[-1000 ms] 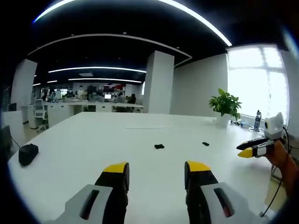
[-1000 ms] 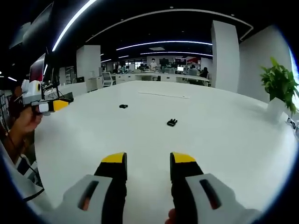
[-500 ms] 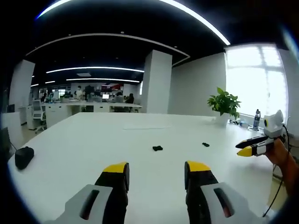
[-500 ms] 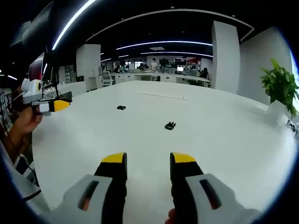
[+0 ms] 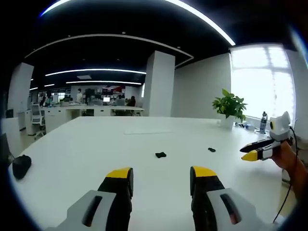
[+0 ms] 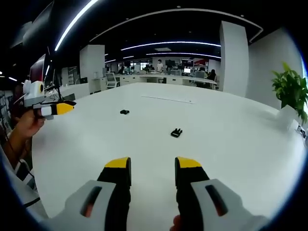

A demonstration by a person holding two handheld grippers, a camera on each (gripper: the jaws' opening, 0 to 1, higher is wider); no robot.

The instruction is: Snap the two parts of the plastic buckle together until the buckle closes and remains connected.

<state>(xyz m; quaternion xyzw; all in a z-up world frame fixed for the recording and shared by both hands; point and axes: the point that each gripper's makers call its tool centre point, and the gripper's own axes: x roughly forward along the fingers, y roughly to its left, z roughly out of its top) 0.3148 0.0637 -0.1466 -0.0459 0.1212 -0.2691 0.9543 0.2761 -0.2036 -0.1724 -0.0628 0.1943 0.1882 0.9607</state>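
Both buckle halves sliding slightly in views as claws drift: left claw (image 5: 161,174), right claw (image 6: 147,164) gaping, empty, hovering above surface (image 6: 231,139). Pronged buckle piece (image 6: 176,132) and socket piece (image 6: 124,112) lying well apart, awaiting pickup.

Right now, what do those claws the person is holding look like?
Each claw has two black jaws with yellow tips on light grey bodies with dark slots: the left claw and the right claw. From the side, each one tapers to a yellow point, with a white box on top. A dark cable hangs near the right claw. A striped sleeve shows.
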